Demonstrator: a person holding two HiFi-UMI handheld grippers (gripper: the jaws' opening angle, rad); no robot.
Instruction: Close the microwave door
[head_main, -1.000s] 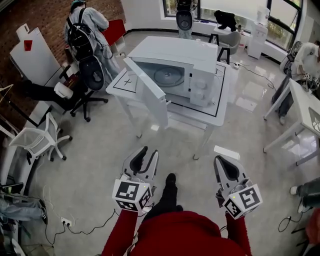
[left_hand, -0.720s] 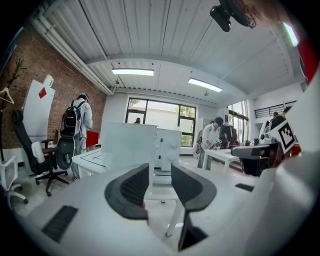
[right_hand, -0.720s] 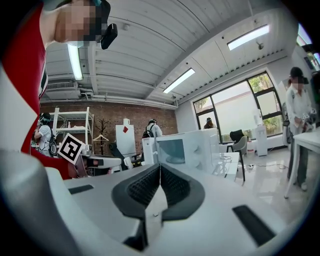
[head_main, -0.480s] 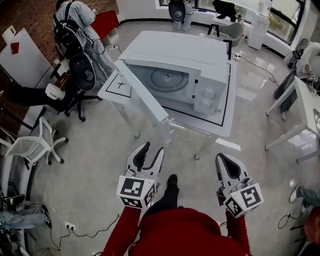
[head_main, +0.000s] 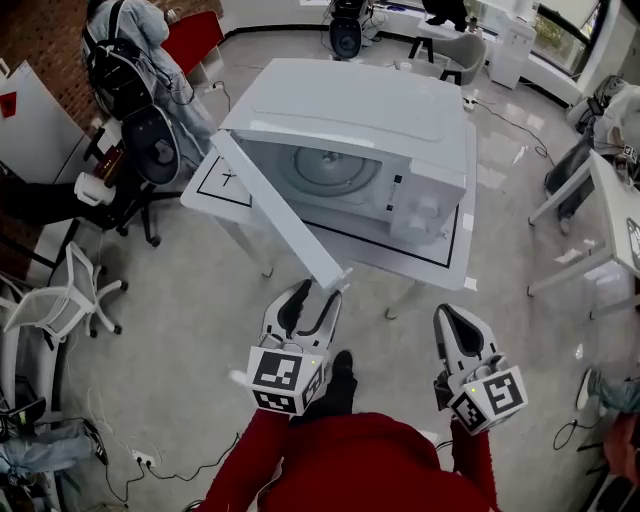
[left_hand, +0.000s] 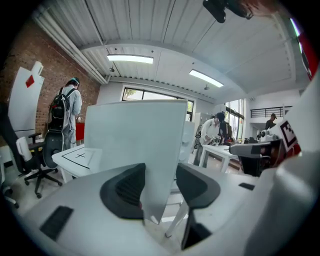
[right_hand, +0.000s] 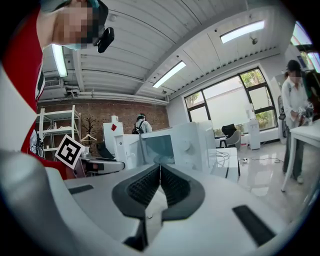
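The white microwave (head_main: 350, 120) stands on a white table (head_main: 440, 255) with its door (head_main: 275, 215) swung wide open towards me, to the left. My left gripper (head_main: 312, 297) is at the door's free end. In the left gripper view the door (left_hand: 135, 145) edge stands between the jaws of the left gripper (left_hand: 160, 187), which are opening, and the right pad is clear of the door. My right gripper (head_main: 455, 320) hangs below the table's near corner, shut and empty. Its own view shows the right gripper (right_hand: 160, 182) pointing at the microwave (right_hand: 185, 145).
A person with a backpack (head_main: 125, 60) stands at the upper left beside black office chairs. A white chair (head_main: 70, 295) is on the left. Another white table (head_main: 610, 200) stands at the right. Cables lie on the floor at the lower left.
Both grippers have moved forward towards the microwave. The left gripper's jaws have widened and now straddle the door's free edge. The right gripper has stayed shut.
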